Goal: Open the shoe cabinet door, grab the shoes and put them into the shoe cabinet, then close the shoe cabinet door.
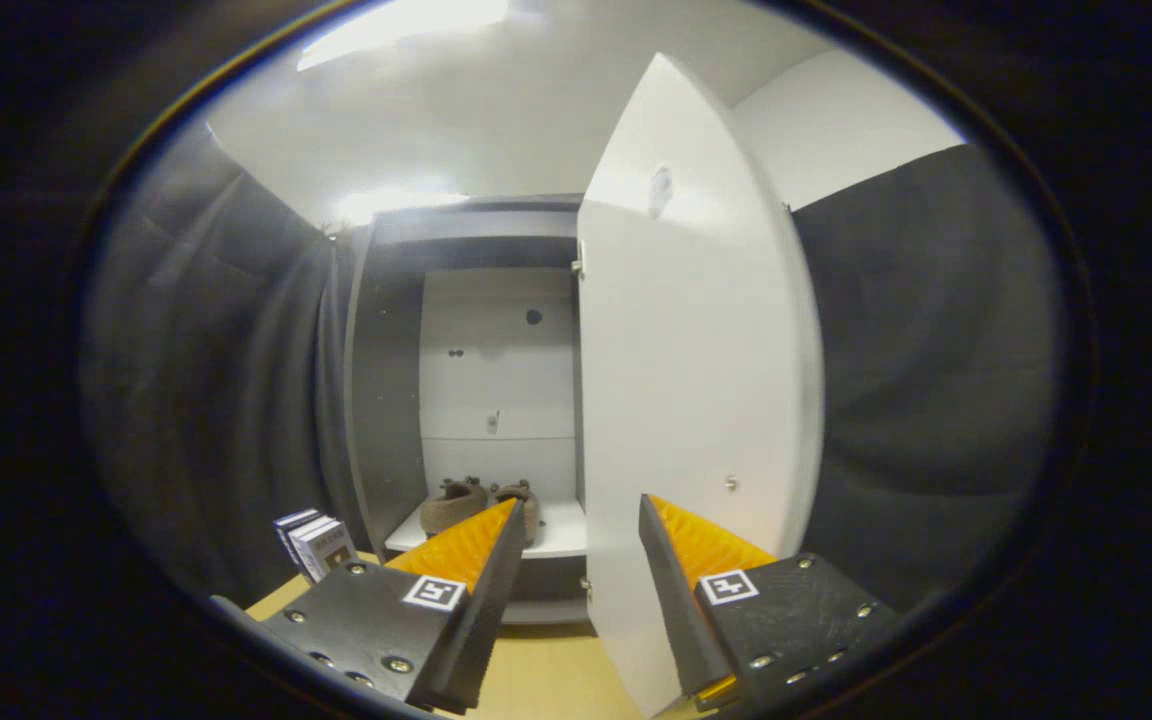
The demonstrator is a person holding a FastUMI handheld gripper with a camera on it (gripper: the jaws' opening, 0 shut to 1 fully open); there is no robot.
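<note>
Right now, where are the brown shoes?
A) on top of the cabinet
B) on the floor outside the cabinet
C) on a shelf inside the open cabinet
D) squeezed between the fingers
C: the shoes sit side by side on the cabinet's white shelf, beyond the open gripper, whose fingers hold nothing, and the door stands wide open.

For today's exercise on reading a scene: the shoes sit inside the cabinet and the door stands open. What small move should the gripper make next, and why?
Probably swing the door shut: the shoes already rest on the cabinet shelf, and the open gripper holds nothing, its fingers straddling the door's edge.
</note>
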